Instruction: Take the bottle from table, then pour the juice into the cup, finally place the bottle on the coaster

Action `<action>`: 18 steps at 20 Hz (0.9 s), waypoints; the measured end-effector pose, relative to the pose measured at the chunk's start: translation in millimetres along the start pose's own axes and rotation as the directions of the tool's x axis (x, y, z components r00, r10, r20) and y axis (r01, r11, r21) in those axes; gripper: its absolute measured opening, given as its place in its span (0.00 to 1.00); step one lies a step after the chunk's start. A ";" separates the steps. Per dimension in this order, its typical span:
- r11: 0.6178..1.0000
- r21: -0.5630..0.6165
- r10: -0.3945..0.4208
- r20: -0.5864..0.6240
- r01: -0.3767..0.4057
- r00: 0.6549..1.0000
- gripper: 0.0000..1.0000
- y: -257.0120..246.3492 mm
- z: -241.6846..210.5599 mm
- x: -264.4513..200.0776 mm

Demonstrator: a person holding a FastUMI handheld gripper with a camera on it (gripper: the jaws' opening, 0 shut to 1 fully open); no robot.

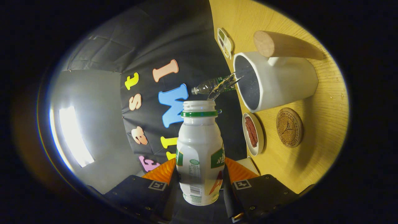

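- Gripper view: the bottle (200, 155) is clamped between both fingers of the gripper (200, 183), uncapped and tipped sideways, its mouth aimed toward the cup (273, 82).
- Clear liquid (225, 85) is seen arcing from the mouth to the cup's rim.
- Risk: the stream is judged to land at the near rim; spill onto the table (323, 124) is likely if tilt eases.
- The cup's fill level cannot be told.
- The coaster (289, 127) lies just beside the cup, bare.

Rides the hand-held gripper (199, 183) — rolled sideways, close to table (323, 124).
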State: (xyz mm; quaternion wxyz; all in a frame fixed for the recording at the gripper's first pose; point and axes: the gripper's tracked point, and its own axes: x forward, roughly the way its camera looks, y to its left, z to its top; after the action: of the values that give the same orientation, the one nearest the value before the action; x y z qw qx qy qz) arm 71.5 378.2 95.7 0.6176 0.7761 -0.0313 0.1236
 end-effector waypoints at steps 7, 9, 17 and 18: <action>0.997 0.067 0.035 0.017 -0.036 0.999 0.63 10.3 1.4 1.7; 0.997 0.071 0.030 0.019 -0.032 0.999 0.63 9.4 0.8 0.9; 0.992 0.116 0.040 0.037 -0.044 0.999 0.63 17.2 2.4 3.5; 0.992 0.121 0.042 0.038 -0.046 0.998 0.63 16.8 2.4 4.5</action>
State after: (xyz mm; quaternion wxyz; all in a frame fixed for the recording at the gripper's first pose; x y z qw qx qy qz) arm 72.9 372.4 112.2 0.5654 0.8136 -0.0518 0.1250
